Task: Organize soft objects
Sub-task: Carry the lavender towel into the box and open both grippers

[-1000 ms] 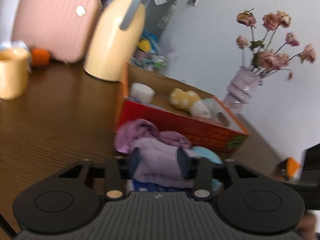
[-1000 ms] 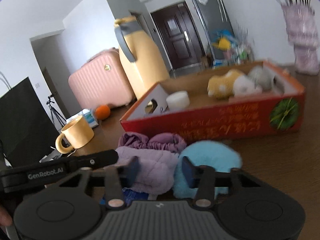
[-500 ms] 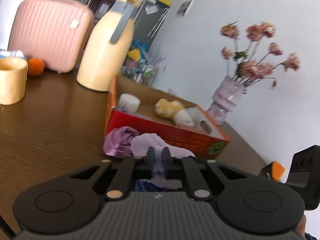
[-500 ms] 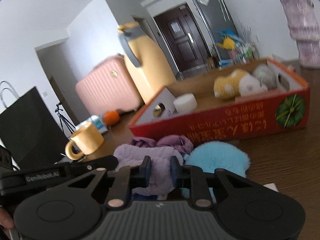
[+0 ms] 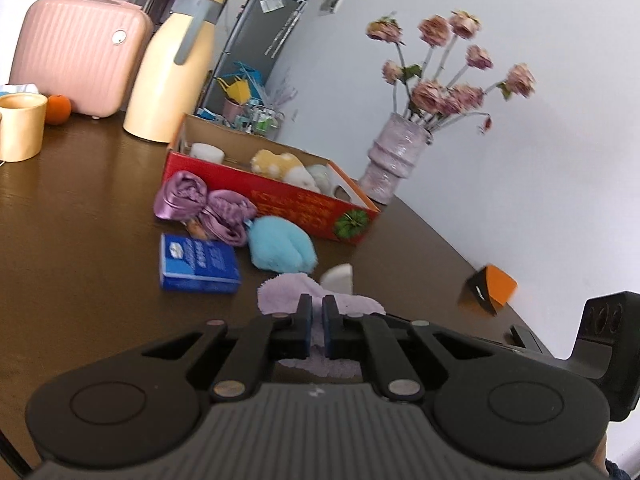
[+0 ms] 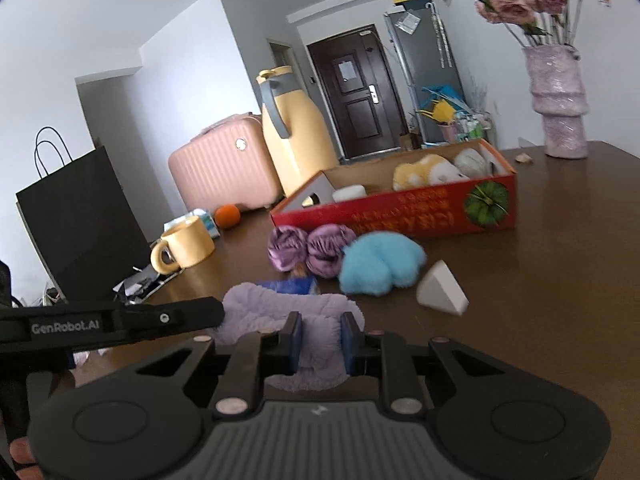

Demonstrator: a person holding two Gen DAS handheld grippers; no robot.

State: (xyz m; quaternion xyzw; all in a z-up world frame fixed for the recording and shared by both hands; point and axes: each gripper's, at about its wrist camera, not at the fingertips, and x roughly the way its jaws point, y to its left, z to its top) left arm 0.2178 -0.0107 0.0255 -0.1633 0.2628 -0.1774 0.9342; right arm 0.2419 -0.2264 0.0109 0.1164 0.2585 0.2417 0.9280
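Brown wooden table (image 5: 80,240) under everything, white walls behind. Left gripper (image 5: 317,312) with jaws nearly together, pinching the fluffy lilac cloth (image 5: 280,290). Right gripper (image 6: 320,330) clamped on the same lilac cloth (image 6: 280,304), jaws a bit wider with a thick fold between. Cloth held near the front of the table, well short of the red box (image 6: 400,216). Between cloth and box: a blue fluffy toy (image 6: 380,264), two shiny purple rolled cloths (image 6: 308,248), a blue packet (image 5: 196,264) and a white wedge (image 6: 442,290). Blue toy touching one purple roll, both just in front of the box wall. Inside the box: a yellow and white plush (image 6: 424,172), a grey soft thing (image 6: 472,162) and a white roll (image 6: 350,193). Around: yellow mug (image 6: 186,244), orange (image 6: 227,216), pink case (image 6: 224,168), tall yellow jug (image 6: 296,144), black bag (image 6: 76,216), purple vase (image 6: 558,104) with dried roses, orange and black box (image 5: 490,288) near the far table edge.
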